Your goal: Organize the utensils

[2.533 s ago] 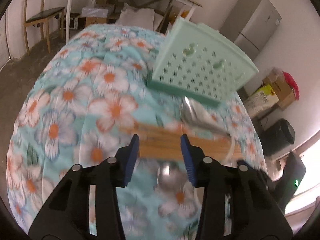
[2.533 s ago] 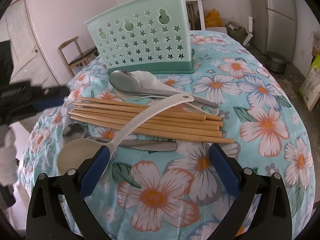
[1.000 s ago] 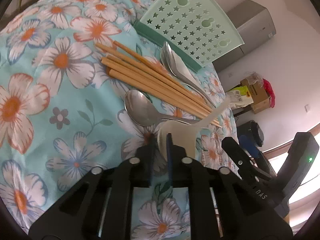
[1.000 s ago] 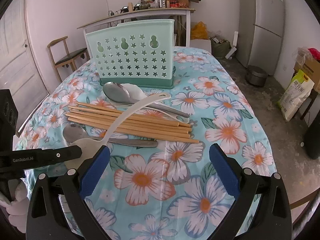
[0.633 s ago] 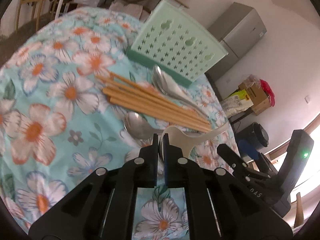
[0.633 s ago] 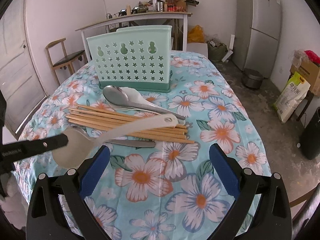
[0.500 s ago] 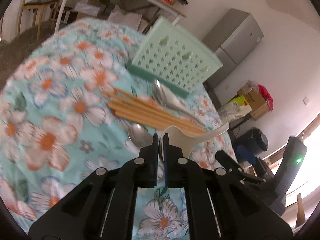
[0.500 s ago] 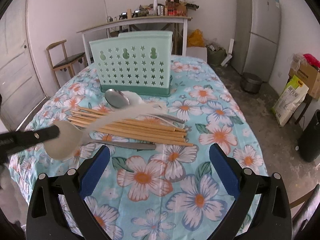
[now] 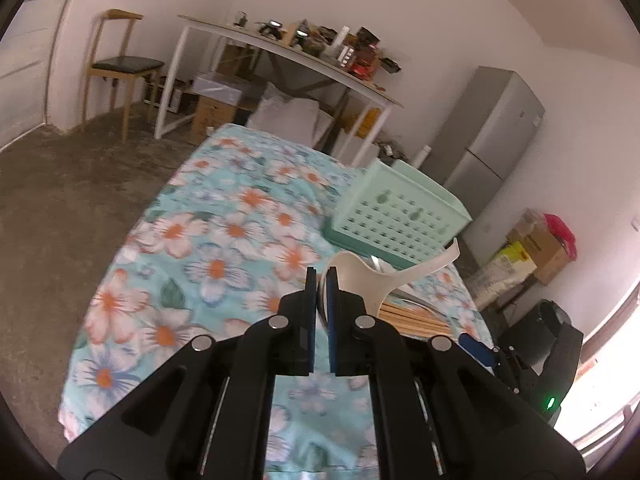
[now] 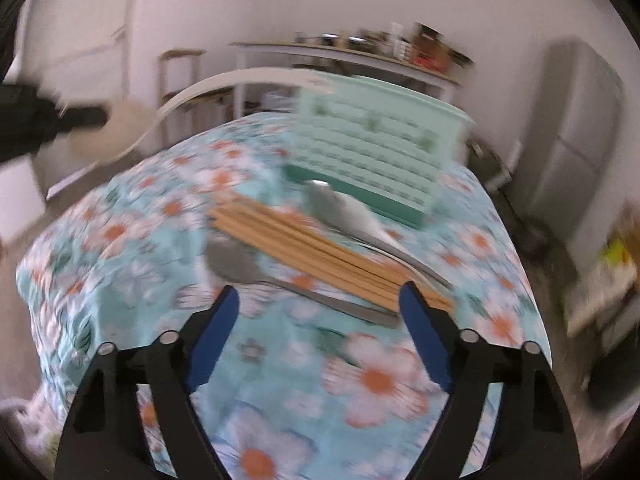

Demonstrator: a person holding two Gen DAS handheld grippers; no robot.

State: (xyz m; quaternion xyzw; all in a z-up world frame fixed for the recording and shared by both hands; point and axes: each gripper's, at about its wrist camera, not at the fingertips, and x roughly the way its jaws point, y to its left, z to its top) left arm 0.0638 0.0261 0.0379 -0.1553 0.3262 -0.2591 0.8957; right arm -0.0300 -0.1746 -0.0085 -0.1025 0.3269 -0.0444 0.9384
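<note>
My left gripper (image 9: 320, 280) is shut on the bowl of a white plastic spoon (image 9: 360, 284), held in the air with its handle pointing up and right. In the right wrist view the white spoon (image 10: 224, 84) hangs high at the left. The mint green utensil holder (image 9: 400, 216) stands upright behind it. On the floral cloth lie several wooden chopsticks (image 10: 320, 248), a metal spoon (image 10: 236, 264) in front of them and another metal spoon (image 10: 340, 208) by the holder (image 10: 380, 148). My right gripper (image 10: 320, 292) hovers low before the chopsticks, its jaws closing with nothing pressed between them.
The table with the floral cloth (image 9: 224, 232) ends at the left over a bare floor. A wooden chair (image 9: 116, 64), a white side table (image 9: 288, 48) with clutter, a grey fridge (image 9: 496, 136) and boxes (image 9: 536, 244) stand around the room.
The left gripper has lifted the white spoon off the table and raised it. The right gripper has moved in toward the chopsticks, rolled, and its jaws have narrowed.
</note>
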